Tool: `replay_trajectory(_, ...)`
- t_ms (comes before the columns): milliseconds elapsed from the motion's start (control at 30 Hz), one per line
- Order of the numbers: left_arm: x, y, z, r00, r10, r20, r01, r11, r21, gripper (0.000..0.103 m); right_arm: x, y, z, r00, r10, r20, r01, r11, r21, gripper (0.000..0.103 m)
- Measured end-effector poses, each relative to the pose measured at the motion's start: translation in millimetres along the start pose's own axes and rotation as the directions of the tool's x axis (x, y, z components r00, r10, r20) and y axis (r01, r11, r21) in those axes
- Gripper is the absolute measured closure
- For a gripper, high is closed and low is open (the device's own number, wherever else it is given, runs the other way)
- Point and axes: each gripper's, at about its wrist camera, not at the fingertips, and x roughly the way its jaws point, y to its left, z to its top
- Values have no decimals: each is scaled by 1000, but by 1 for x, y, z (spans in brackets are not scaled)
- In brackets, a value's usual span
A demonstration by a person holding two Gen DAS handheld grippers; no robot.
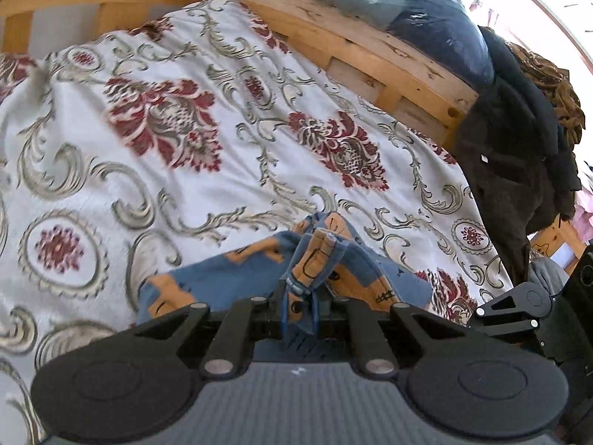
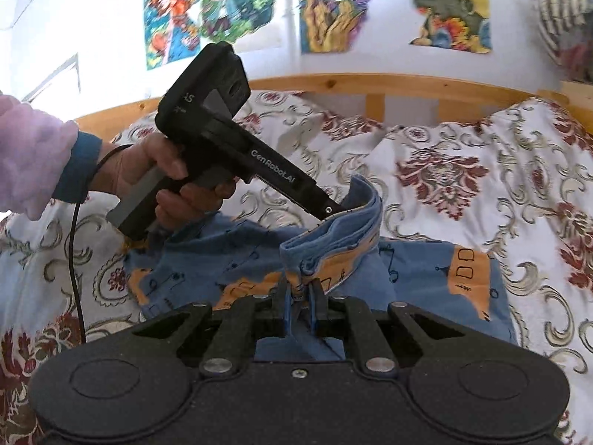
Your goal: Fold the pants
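I read "GenRobot.AI" in white along the barrel of the left gripper (image 2: 335, 212). Near its rear stood letters, maybe "S1", too unclear for me to confirm.

A bed with a pale wooden frame (image 2: 374, 83) carries a white cover (image 1: 237, 170) patterned in dark red flowers and grey scrolls. Behind it, a white wall (image 2: 111, 11) bears bright cartoon posters (image 2: 207, 3) — daylight fills the room. Bagged bedding (image 1: 418, 7) and dark clothes (image 1: 519, 141) pile beyond the side rail.

We see soft printed cloth in the pants (image 2: 426, 270), a woven matt bedspread (image 1: 222, 141) beneath them, knotty bare wood on the bed frame (image 1: 355, 52) behind, and matt black plastic on the left gripper (image 2: 331, 210).
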Motion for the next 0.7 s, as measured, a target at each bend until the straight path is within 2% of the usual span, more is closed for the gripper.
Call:
replay_trajectory(300, -6, 16, -26, 1000, 11, -15, -12, 998, -57, 90, 17, 11, -9, 996, 28, -82, -31, 999, -40, 93)
replay_trajectory(467, -6, 23, -32, 999, 25, -36, -28, 996, -80, 86, 23, 14, -13, 994, 32, -109, -39, 998, -54, 93)
replay_trajectory(600, -15, 27, -34, 994, 86, -67, -92, 991, -97, 76, 28, 19, -16, 990, 41, -138, -52, 995, -80, 93)
replay_trajectory(667, -26, 31, -36, 989, 119, -83, -128, 985, -117, 66, 30, 22, -18, 986, 51, -161, -68, 992, -103, 90)
replay_trajectory(700, -35, 31, -38, 985, 152, -83, -162, 979, -124, 55, 31, 24, -20, 984, 56, -172, -76, 991, -111, 84)
